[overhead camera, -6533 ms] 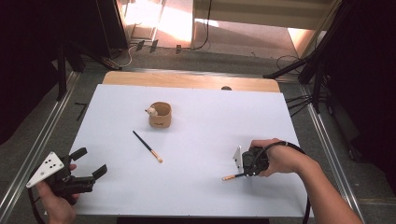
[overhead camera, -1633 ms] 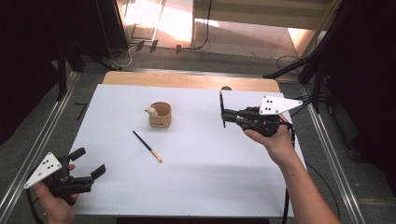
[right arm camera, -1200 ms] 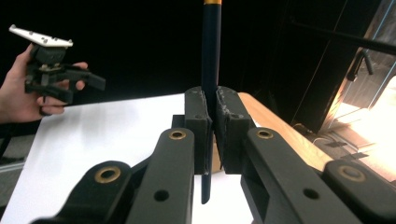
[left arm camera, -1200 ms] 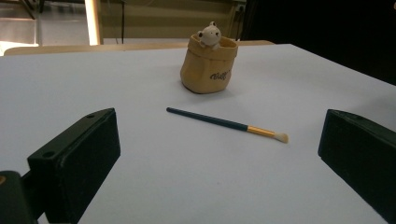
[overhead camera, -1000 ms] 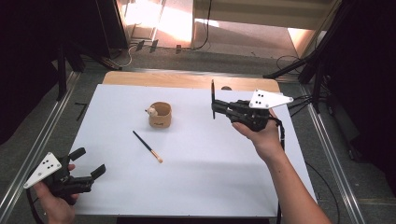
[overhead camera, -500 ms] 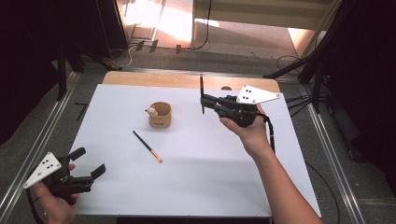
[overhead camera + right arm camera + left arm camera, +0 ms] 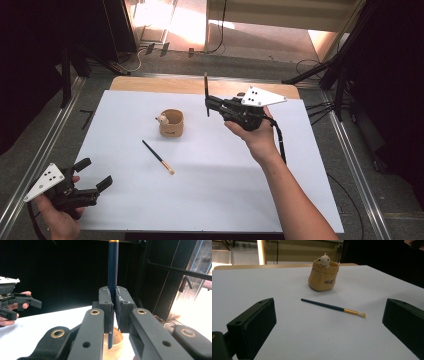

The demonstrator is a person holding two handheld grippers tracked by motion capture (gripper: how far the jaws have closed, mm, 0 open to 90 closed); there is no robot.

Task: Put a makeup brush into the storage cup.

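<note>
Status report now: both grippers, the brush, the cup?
Right gripper shut on upright brush, beside cup. Left gripper open, idle. Second brush on table, nothing blocking.

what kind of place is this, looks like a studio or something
Probably a recording lab or workshop rather than a home. A white table stands on bare grey flooring with metal rails alongside, black stand legs and cables ring it, and the surroundings are kept dark.
</note>
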